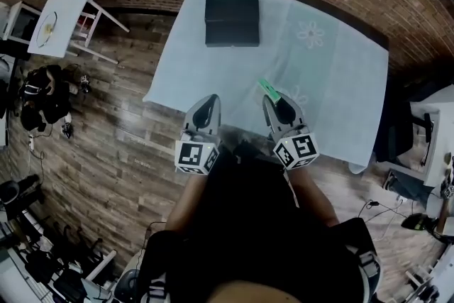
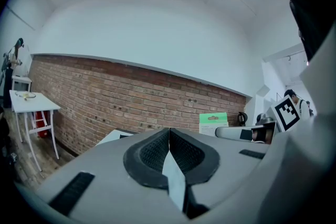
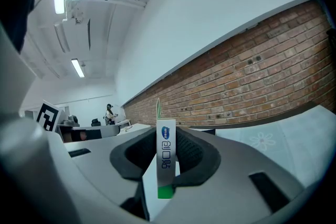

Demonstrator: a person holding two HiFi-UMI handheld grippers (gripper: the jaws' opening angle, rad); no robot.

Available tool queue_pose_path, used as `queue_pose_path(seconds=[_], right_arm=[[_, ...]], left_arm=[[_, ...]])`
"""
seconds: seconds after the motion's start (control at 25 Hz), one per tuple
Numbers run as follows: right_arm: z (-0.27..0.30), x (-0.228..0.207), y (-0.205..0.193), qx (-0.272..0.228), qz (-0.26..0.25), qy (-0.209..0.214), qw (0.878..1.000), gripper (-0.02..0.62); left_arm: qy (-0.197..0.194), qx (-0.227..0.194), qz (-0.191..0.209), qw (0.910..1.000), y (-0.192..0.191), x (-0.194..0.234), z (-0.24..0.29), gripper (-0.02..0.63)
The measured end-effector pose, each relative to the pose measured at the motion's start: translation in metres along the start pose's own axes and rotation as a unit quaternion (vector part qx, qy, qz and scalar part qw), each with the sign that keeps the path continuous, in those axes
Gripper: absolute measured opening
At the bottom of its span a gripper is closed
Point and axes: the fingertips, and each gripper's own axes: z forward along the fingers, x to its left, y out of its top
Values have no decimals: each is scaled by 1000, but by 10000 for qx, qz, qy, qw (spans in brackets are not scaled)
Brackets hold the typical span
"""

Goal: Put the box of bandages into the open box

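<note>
Clamped edge-on between right gripper [image 1: 273, 103] pads: bandages [image 3: 166, 155], held over near edge of table [image 1: 340, 74]. Left gripper [image 2: 169, 139] alongside, jaws pressed together on nothing. Black box [image 1: 232, 20] well apart, at table's far end. Seemingly mid-carry, delivery not yet done. Next calls for reaching forward and leftward, centring over the opening, lowering, then letting go.

Left tool [image 2: 169, 136], jaws together

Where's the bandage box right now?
The bandage box is gripped edge-on by the right gripper, above the near edge of the table. In the head view it sits right of centre, nearer than the black box.
</note>
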Motion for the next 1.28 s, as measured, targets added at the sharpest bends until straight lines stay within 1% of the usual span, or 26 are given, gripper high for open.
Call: queue_pose_path(seconds=[0.24, 0.44, 0.64, 0.8, 1.08, 1.28], right_arm=[[13, -10, 1, 20, 109, -44, 9999, 109], [36, -9, 2, -6, 40, -120, 9999, 109], [59, -11, 6, -12, -2, -355, 9994, 109], [82, -12, 10, 11, -24, -446, 9990, 109], [127, -16, 15, 77, -46, -546, 9985, 109], [146, -21, 11, 159, -70, -592, 9981, 109]], left_arm=[[26, 96, 30, 9999, 1, 6, 15, 32], [-131, 70, 24, 9999, 2, 23, 34, 32], [-352, 74, 31, 9993, 7, 47, 58, 32], [-445, 22, 22, 9990, 19, 67, 79, 32], [-502, 60, -101, 9987, 23, 103, 108, 32], [-526, 134, -194, 9983, 19, 117, 121, 32]])
